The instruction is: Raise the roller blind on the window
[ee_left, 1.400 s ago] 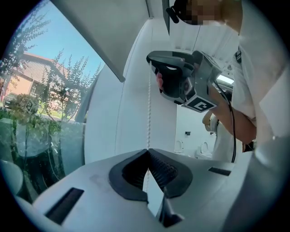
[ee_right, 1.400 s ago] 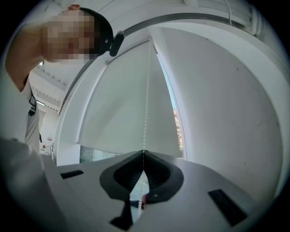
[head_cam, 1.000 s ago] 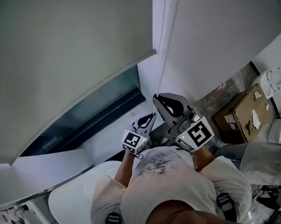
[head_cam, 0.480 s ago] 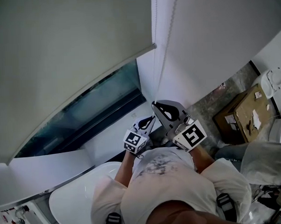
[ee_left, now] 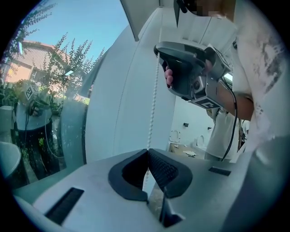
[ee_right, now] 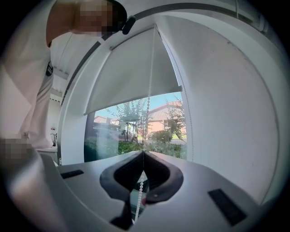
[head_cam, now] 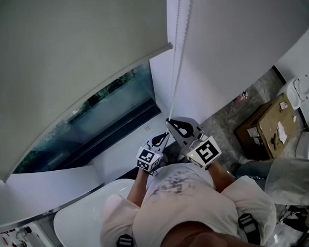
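Both tools are clamped on the same strand of the bead chain (head_cam: 178, 68). The left hand-held gripper (ee_left: 147, 152) has its pads pinched together on the beads. The right hand-held gripper (ee_right: 143, 153) is shut on the chain higher up, with loose beads trailing below its jaws. The roller blind (head_cam: 75, 57) fills the upper left of the head view, and its bottom bar (head_cam: 92, 105) slants across the frame. A band of bare window glass (head_cam: 100, 120) shows beneath it, so the blind looks partly raised with a good stretch left to wind up. To do this pull well, draw the chain straight down along its own line, not out toward the body, so the beads likely stay seated in the roller's drive wheel. Work hand over hand: one gripper should hold tension while the other lets go and takes a new bite higher up, with the beads squarely between the pads. A second strand (ee_right: 184, 106) hangs just beside the wall at the right of the right gripper view. Grabbing that one would probably run the blind the wrong way. No brand, label or readable writing shows anywhere. The only printed things are black-and-white square patterns on the marker cubes (head_cam: 203, 152), and the cardboard box (head_cam: 269, 124) at the right edge carries nothing legible.
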Demonstrator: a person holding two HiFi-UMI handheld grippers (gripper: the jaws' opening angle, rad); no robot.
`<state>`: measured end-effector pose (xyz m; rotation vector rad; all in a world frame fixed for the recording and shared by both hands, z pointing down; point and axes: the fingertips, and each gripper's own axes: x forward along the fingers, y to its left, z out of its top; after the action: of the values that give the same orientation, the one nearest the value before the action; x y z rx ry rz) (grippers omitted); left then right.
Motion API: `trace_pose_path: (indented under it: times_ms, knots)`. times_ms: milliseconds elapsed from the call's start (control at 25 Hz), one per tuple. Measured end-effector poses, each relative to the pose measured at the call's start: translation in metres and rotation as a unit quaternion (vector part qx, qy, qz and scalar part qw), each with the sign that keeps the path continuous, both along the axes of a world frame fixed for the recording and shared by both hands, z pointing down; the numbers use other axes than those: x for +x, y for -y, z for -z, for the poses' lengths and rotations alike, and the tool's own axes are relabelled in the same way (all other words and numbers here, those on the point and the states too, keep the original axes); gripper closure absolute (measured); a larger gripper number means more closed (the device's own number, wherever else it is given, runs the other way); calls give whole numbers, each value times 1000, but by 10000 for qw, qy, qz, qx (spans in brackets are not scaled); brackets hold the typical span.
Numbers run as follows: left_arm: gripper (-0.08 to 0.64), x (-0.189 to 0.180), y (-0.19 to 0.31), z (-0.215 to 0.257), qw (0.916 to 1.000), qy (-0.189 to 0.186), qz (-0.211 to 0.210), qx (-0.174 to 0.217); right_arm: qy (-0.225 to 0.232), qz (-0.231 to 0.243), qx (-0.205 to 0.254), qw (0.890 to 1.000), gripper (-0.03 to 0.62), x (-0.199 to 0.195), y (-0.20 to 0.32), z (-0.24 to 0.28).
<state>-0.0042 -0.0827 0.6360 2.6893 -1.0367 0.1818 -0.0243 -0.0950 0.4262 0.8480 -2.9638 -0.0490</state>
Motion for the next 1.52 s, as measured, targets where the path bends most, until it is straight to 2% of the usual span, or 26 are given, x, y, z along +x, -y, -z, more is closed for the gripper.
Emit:
trace_pose_path:
  times_ms: [240, 400, 600, 760, 880, 1000, 1240, 1520]
  knots:
    - [552, 0, -11, 8, 9999, 117, -57, -75, 113, 53, 136, 9998, 531, -4, -2, 10]
    - [551, -7, -14, 44, 10000, -40, 54, 20, 93, 72, 154, 9998, 531, -5, -4, 13]
    - [514, -22, -4, 114, 9988, -191, 200, 402, 66, 45, 142, 9999, 531, -3, -2, 12]
    - [512, -41, -1, 168, 9965, -365, 378, 651, 5, 4, 168, 9999, 531, -2, 0, 10]
    - [512, -47, -1, 210, 9943, -415, 355, 911, -33, -12, 188, 9998, 531, -2, 0, 9]
    - [512, -42, -1, 251, 9918, -344, 219, 1214, -60, -6, 182, 9998, 531, -2, 0, 8]
    - [506, -28, 5, 327, 9839, -581, -22, 1690, -58, -25, 154, 9999, 531, -3, 1, 8]
    - [492, -14, 15, 375, 9788, -533, -118, 1976, -83, 28, 204, 9998, 531, -7, -2, 7]
